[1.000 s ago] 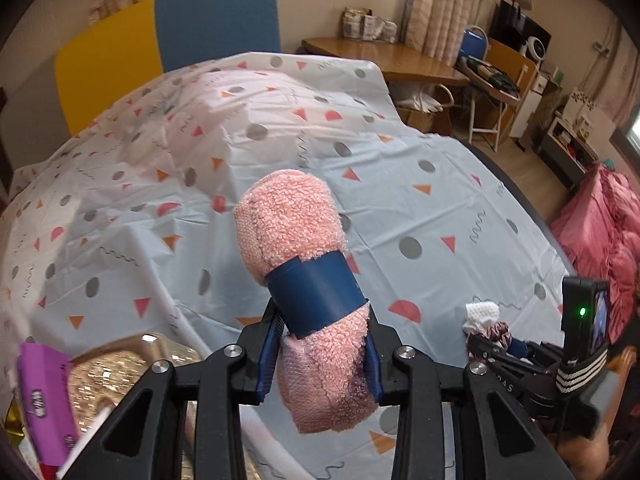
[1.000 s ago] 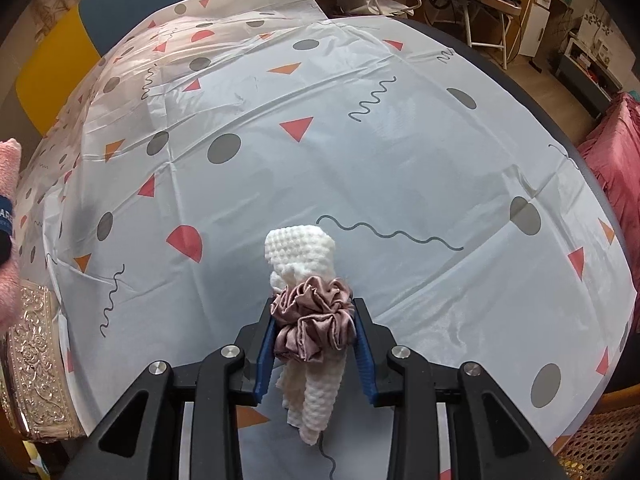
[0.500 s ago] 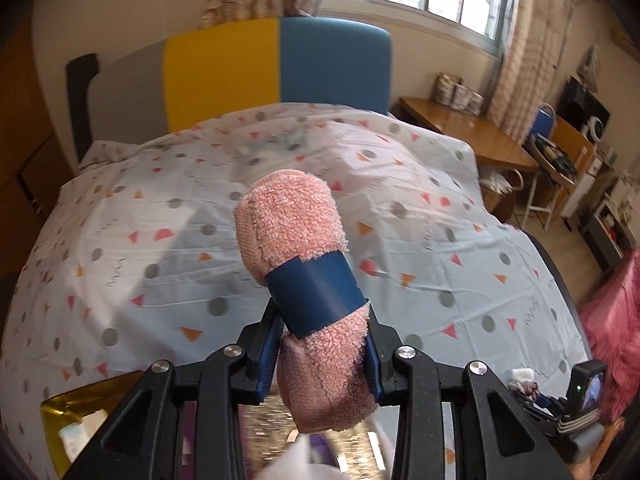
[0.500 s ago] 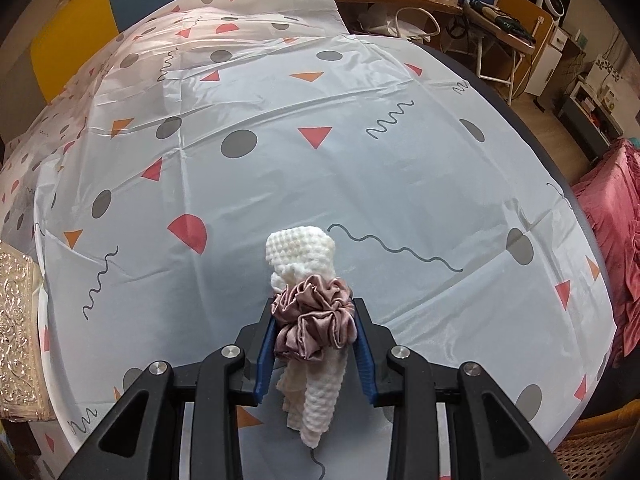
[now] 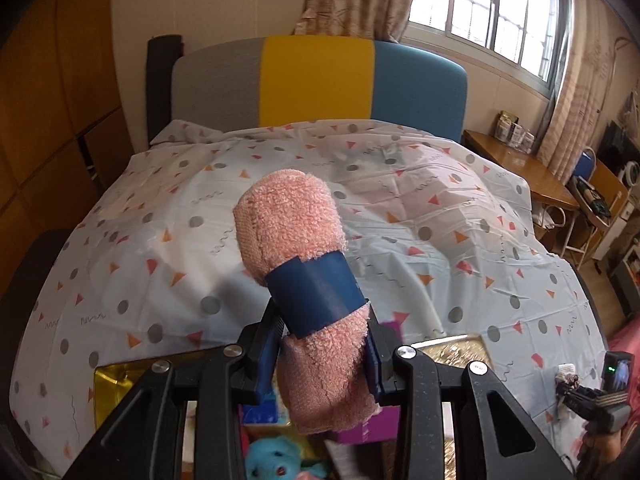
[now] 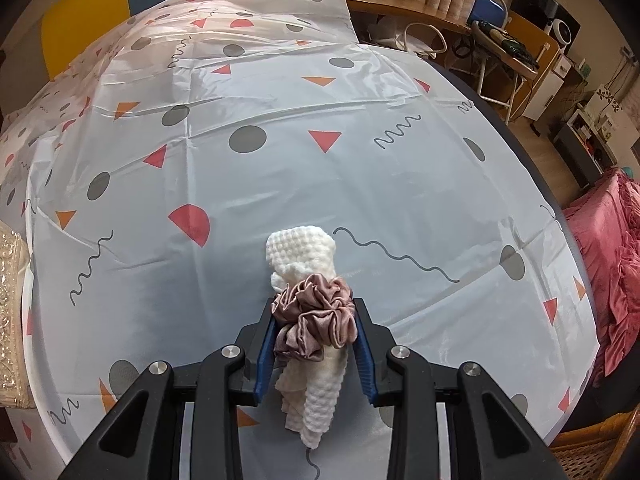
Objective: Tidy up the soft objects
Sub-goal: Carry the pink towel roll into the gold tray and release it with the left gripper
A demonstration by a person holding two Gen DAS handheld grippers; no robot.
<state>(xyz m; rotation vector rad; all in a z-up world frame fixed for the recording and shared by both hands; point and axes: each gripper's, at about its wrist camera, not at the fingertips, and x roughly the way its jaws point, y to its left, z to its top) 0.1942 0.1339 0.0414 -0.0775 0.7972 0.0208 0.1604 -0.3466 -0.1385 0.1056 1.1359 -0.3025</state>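
Two rolled cloths are held above a bed covered by a white sheet (image 6: 360, 184) printed with grey dots, red and orange triangles and squiggles. A headboard (image 5: 320, 80) in grey, yellow and blue panels is seen against the wall, with a curtained window (image 5: 492, 12) and a wooden desk (image 5: 532, 172) to the side. Pink bedding (image 6: 612, 248) is heaped beside the bed. Below the left gripper (image 5: 326, 354), a gold-patterned box (image 5: 456, 354) is partly hidden by the tool (a blue plush toy (image 5: 272, 460) shows inside). A pink towel roll (image 5: 296, 248), bound by a blue band (image 5: 316, 294), is clamped between the left jaws. A white waffle cloth roll (image 6: 308, 264), ringed by a mauve satin scrunchie (image 6: 316, 320), is gripped by the right gripper (image 6: 316, 344), over the sheet.
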